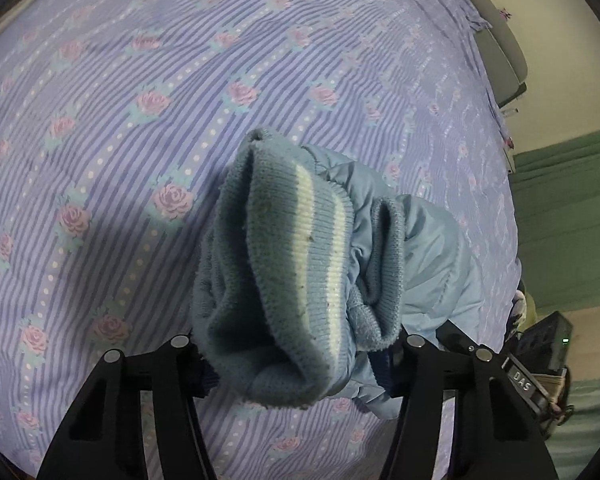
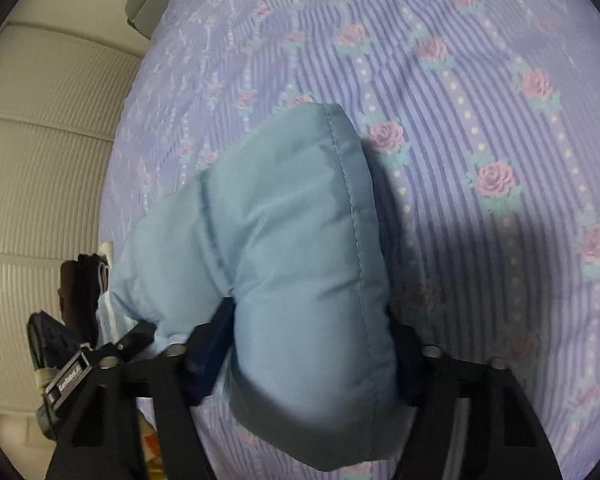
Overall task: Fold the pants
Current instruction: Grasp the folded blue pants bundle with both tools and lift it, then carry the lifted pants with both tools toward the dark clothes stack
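The pants are light blue and padded, with a ribbed knit band bearing a white stripe. In the left wrist view my left gripper [image 1: 296,364] is shut on the knit band [image 1: 284,280], which bulges up between the fingers above the bed; the padded fabric [image 1: 432,256] trails to the right. In the right wrist view my right gripper [image 2: 308,356] is shut on a thick fold of the padded pants [image 2: 292,240], which fills the gap between the fingers. The other gripper shows at the edge of each view [image 1: 516,376] [image 2: 76,372].
The bed is covered by a purple striped sheet with pink roses [image 1: 148,120] [image 2: 480,120]. A grey headboard [image 1: 496,40] and a green mat [image 1: 572,216] lie to the right in the left wrist view. A white ribbed wall panel [image 2: 40,184] stands left of the bed.
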`<action>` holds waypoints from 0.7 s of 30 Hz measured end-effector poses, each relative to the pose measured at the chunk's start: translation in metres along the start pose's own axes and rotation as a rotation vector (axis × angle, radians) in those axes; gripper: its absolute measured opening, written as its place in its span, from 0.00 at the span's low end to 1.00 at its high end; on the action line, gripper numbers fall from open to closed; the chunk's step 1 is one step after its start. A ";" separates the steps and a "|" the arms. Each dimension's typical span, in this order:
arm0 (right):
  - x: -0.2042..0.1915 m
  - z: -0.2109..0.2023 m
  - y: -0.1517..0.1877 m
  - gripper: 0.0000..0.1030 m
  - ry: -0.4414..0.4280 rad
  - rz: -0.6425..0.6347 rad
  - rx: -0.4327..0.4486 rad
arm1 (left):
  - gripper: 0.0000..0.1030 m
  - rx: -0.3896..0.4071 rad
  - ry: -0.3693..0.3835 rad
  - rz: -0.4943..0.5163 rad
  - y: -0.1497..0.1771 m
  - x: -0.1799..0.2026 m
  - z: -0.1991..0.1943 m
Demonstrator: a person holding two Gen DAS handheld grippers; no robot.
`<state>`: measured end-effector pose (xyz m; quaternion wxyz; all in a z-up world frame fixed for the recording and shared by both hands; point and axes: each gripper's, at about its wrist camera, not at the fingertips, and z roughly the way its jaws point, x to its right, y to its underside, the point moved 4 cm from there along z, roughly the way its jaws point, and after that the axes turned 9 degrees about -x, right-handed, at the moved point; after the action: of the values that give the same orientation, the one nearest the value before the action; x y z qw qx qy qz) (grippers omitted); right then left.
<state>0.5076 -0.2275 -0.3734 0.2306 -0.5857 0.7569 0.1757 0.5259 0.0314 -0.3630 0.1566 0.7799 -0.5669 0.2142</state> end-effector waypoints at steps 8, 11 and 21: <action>-0.038 -0.050 0.013 0.48 0.078 -0.096 0.102 | 0.53 0.071 0.002 0.063 0.014 0.027 -0.037; -0.051 -0.073 0.021 0.48 0.067 -0.128 0.140 | 0.53 0.105 0.011 0.081 0.025 0.037 -0.060; -0.084 -0.160 0.070 0.48 0.033 -0.257 0.262 | 0.53 0.257 0.028 0.159 0.075 0.067 -0.146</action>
<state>0.4344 -0.2283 -0.1939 0.3131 -0.6452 0.6960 0.0353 0.4494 0.0249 -0.2038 0.0459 0.7430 -0.5926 0.3075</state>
